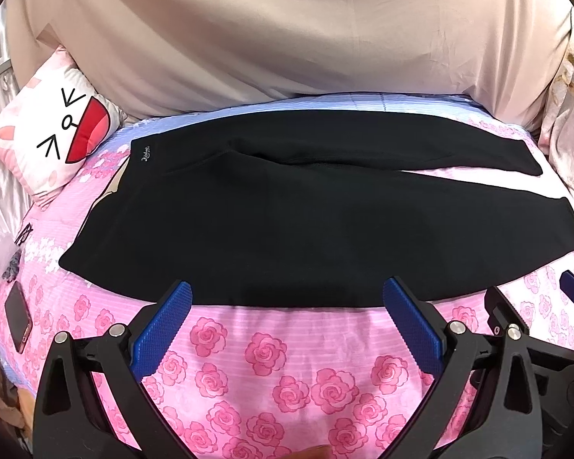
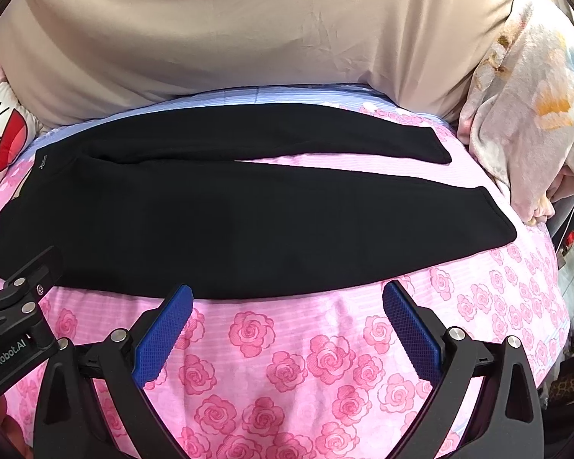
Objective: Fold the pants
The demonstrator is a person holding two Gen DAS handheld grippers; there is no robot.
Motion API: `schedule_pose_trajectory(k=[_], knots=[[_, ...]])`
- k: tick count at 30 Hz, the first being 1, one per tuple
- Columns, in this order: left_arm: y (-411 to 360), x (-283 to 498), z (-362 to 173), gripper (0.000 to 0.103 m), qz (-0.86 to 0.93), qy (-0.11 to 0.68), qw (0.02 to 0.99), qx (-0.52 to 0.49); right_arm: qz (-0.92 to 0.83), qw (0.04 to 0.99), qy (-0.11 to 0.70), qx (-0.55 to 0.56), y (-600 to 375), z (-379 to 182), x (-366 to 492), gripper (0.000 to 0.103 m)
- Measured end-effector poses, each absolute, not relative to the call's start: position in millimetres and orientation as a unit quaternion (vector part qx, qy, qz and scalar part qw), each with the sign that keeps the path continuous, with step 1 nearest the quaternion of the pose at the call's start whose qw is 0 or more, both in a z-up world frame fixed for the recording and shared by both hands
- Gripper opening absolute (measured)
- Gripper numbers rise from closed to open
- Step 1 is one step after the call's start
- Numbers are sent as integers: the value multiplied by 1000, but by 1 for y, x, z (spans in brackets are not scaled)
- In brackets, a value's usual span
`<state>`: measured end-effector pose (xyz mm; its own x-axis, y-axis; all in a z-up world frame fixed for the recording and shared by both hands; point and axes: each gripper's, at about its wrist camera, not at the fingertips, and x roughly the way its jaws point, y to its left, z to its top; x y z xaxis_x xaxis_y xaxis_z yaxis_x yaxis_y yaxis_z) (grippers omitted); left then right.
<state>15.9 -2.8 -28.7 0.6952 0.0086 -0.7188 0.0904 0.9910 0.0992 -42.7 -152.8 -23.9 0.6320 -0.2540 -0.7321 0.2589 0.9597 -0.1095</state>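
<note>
Black pants (image 1: pixel 287 222) lie flat across a pink rose-print bed sheet (image 1: pixel 287 363), waistband at the left, two legs spread to the right. They also show in the right wrist view (image 2: pixel 248 214). My left gripper (image 1: pixel 287 290) is open and empty, its blue pads at the near edge of the pants. My right gripper (image 2: pixel 287 290) is open and empty, just short of the pants' near edge. The right gripper also shows at the right edge of the left wrist view (image 1: pixel 532 298). Part of the left gripper shows at the left of the right wrist view (image 2: pixel 19 287).
A cartoon-face pillow (image 1: pixel 53 134) lies at the left. A beige cover (image 1: pixel 287 38) rises behind the pants. A floral blanket (image 2: pixel 528 114) is bunched at the right. A phone (image 1: pixel 17 321) and glasses (image 1: pixel 23 234) lie at the bed's left edge.
</note>
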Motion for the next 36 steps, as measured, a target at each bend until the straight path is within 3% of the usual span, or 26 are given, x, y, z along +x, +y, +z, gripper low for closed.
schedule_pose_trajectory(k=[36], knots=[[-8,42,-22,98,-36,391,918,57,-139,904,404,26,-179,-24,-18,98]])
